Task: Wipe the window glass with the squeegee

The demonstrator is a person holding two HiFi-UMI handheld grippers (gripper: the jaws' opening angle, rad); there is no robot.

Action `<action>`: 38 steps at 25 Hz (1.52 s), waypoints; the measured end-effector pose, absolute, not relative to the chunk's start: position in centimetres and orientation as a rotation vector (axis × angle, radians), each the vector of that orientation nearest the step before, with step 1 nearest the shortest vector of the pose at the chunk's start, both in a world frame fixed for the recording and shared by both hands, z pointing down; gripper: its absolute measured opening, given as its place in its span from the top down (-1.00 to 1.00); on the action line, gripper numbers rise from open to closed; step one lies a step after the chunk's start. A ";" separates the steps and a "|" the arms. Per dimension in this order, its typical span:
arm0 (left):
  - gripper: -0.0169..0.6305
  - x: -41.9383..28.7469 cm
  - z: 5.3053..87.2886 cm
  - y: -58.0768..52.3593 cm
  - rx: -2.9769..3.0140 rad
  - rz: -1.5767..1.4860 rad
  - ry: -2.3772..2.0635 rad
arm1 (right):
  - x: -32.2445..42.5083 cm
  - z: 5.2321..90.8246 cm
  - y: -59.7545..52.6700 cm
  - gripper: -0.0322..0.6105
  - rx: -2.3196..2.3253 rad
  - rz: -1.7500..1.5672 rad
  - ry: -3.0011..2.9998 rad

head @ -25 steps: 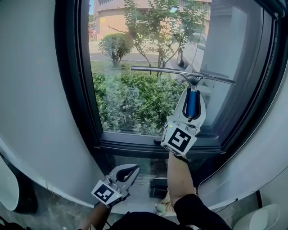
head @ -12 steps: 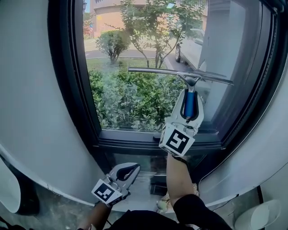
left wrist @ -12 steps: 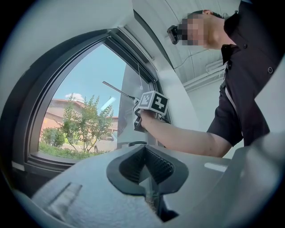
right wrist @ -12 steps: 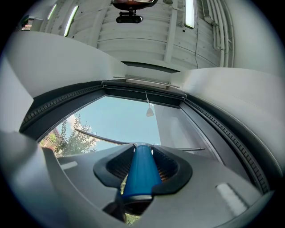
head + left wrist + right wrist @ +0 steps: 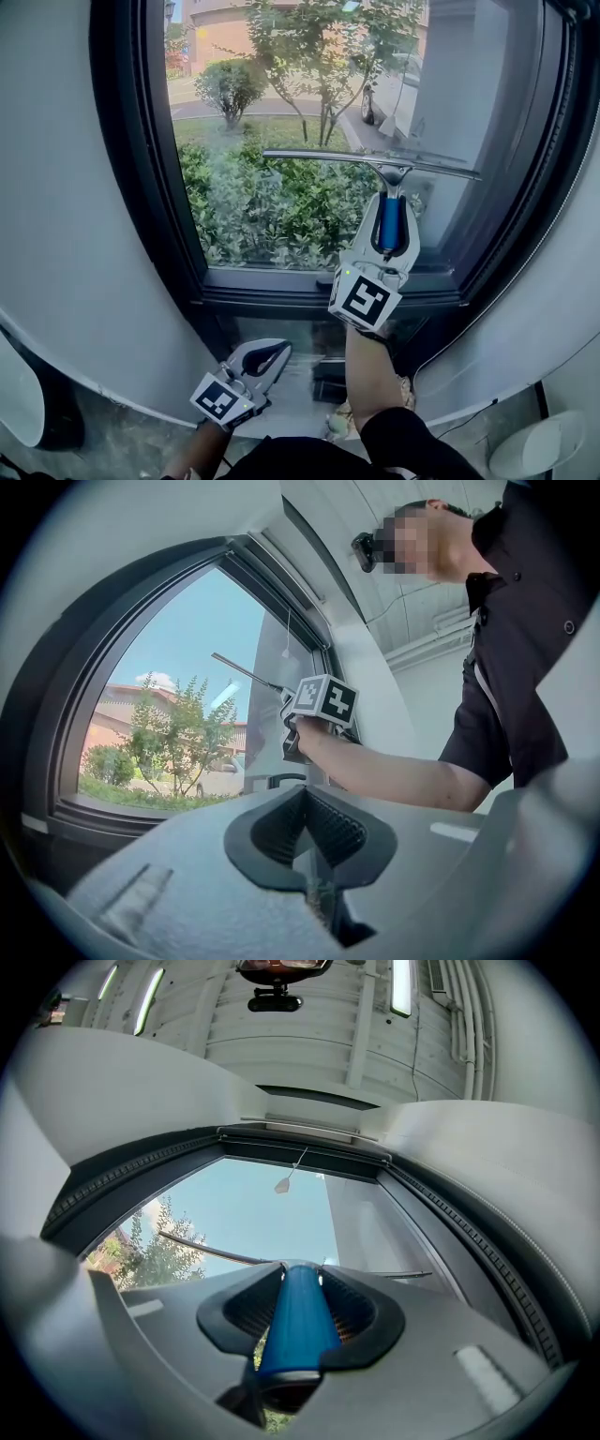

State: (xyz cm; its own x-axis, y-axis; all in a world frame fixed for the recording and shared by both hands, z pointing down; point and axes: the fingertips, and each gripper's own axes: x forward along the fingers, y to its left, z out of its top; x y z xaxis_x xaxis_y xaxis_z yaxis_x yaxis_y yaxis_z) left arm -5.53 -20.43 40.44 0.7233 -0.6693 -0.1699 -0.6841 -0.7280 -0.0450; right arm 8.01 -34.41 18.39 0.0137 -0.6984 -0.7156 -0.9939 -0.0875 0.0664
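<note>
**Window glass gets the squeegee**

Shrubs are showing beyond the window glass (image 5: 272, 187) as the right gripper (image 5: 391, 225) is clamping the squeegee (image 5: 375, 161) by its blue handle, keeping the blade level across the pane's right half, apparently for an even stroke. Low and near, the left gripper (image 5: 265, 359) is hanging with its jaws closed on nothing.

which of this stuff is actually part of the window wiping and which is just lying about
In the job: squeegee, glass, right gripper with jaws shut on the squeegee.
Just about: left gripper, jaws shut and empty; white object low right; car outside.
</note>
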 end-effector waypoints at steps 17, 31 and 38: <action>0.95 -4.9 41.2 -20.0 -2.838 0.202 1.124 | 7.9 20.8 -34.1 0.48 -1.850 0.792 1.795; 0.95 -4.9 41.7 -19.5 -2.849 0.207 1.142 | 7.9 22.6 -34.0 0.48 -1.873 0.752 1.830; 0.95 -5.3 41.6 -19.2 -2.852 0.211 1.141 | 7.9 23.4 -33.9 0.48 -1.897 0.738 1.835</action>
State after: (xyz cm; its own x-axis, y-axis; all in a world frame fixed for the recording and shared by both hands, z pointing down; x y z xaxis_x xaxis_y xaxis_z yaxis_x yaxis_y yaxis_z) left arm -5.26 -19.20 41.63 0.7163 -0.6814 -0.1503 -0.6900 -0.7237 -0.0077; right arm 7.86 -33.92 23.36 -0.0008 -0.7849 -0.6196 -0.9953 -0.0593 0.0763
